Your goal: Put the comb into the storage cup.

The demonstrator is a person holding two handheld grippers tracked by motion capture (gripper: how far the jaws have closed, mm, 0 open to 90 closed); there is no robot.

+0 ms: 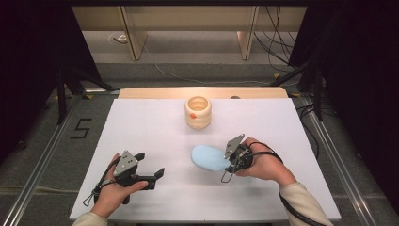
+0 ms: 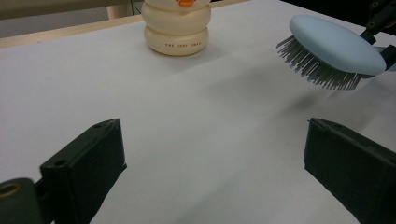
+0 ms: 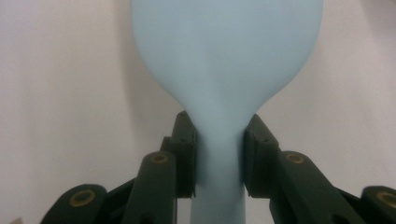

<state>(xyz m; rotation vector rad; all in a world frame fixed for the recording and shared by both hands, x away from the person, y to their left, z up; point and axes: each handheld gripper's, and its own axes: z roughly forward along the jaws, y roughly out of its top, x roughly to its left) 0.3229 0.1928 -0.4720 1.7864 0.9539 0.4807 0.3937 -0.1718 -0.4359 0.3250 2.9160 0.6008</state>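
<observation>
Your right gripper is clamped on the brush by its handle; in the right gripper view both pads press the light-blue neck. The brush is held off the board, bristles down, w/ a shadow under it in the left gripper view, right of centre and nearer the front edge than the back. Your left gripper sits near the front-left corner, jaws wide apart w/ nothing between them. The cup, cream, ribbed, w/ an orange mark, stands near the middle of the back edge; small brown print low on its side reads approx. "THE ... ....", the rest too small to tell. A black "5" is marked on the floor left of the board. The surface is a plain white board on a light wood table, whose strip shows along the back edge. Room: grey floor, metal rails both sides, black curtains left & right, wood furniture legs & loose cables at the back.
</observation>
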